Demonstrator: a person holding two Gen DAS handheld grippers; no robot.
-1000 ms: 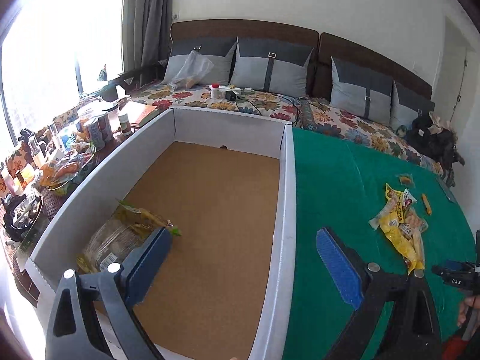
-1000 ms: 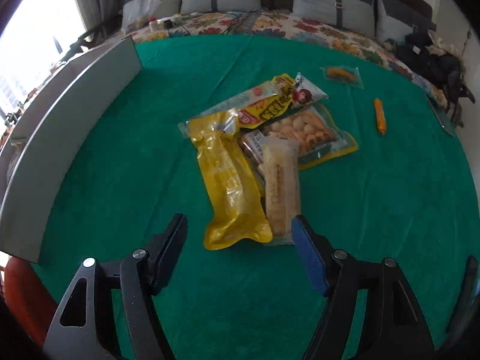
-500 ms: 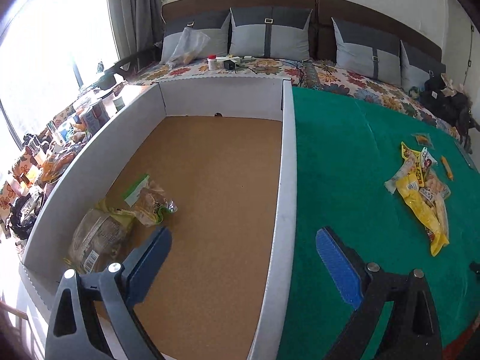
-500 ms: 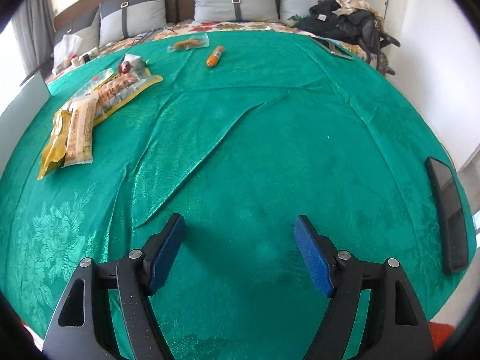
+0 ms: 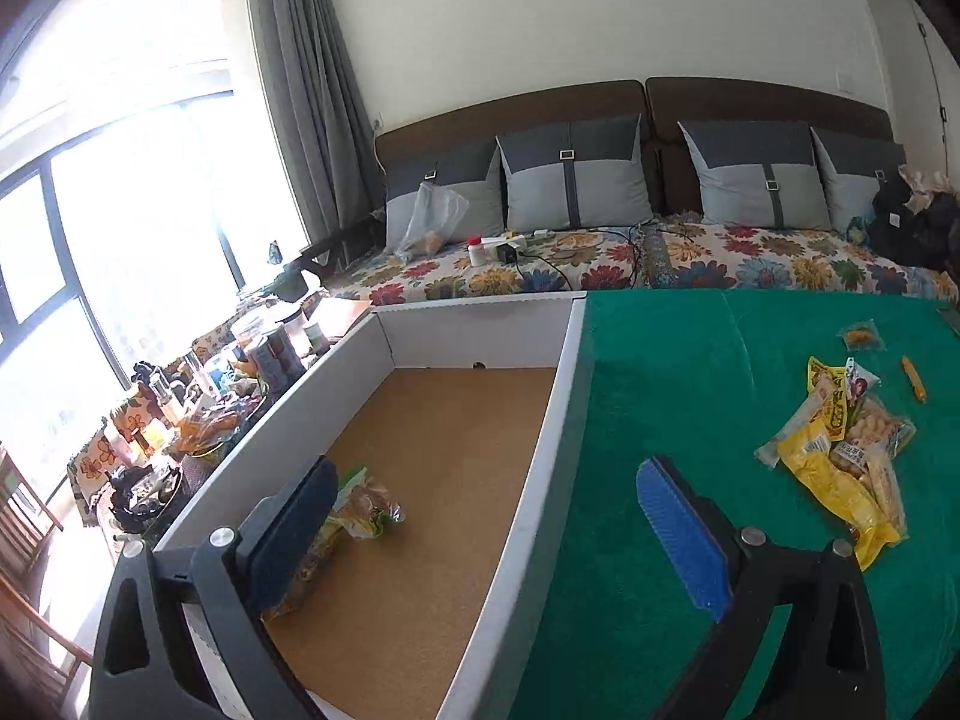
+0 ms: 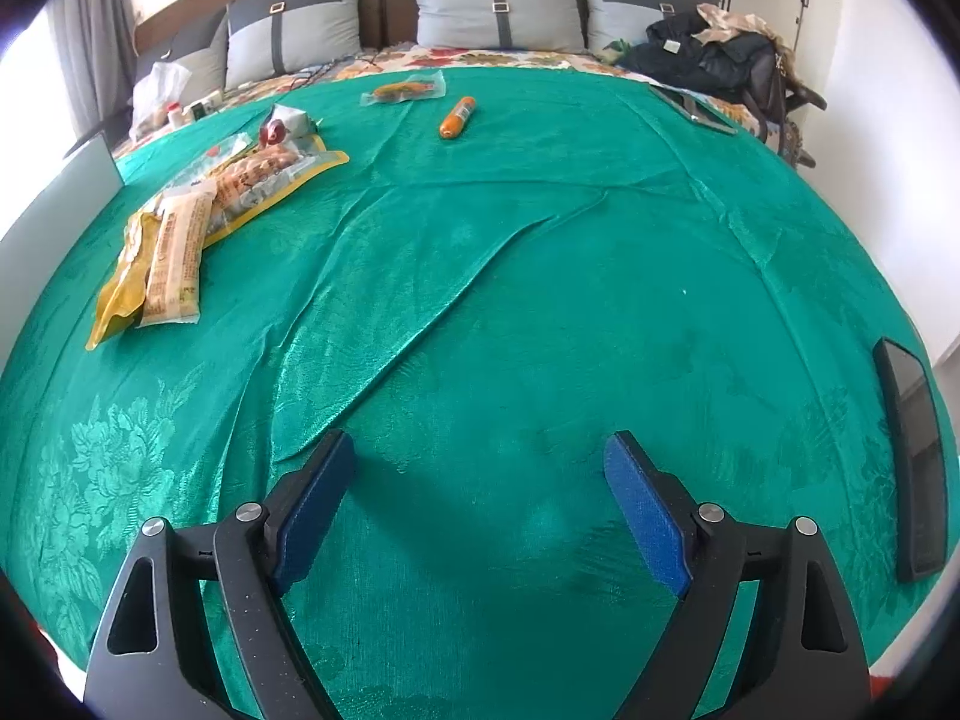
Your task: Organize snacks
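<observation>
A white box (image 5: 543, 450) with a cork floor stands left of the green cloth. Two snack bags (image 5: 366, 501) lie in its near left corner, partly hidden by a finger. My left gripper (image 5: 480, 510) is open and empty above the box's right wall. A pile of snack packets (image 5: 840, 450) lies on the cloth to the right; it also shows in the right wrist view (image 6: 198, 216). An orange sausage (image 6: 457, 117) and a small clear packet (image 6: 405, 90) lie farther back. My right gripper (image 6: 477, 501) is open and empty over bare cloth.
A dark phone (image 6: 915, 462) lies at the cloth's right edge, another flat device (image 6: 693, 108) at the far right. A sofa with grey cushions (image 5: 576, 180) runs behind. A cluttered side table (image 5: 198, 408) stands left of the box by the window.
The left gripper has tilted up, showing more of the room. The right gripper swung away from the snack pile to bare cloth on the right, then held nearly still.
</observation>
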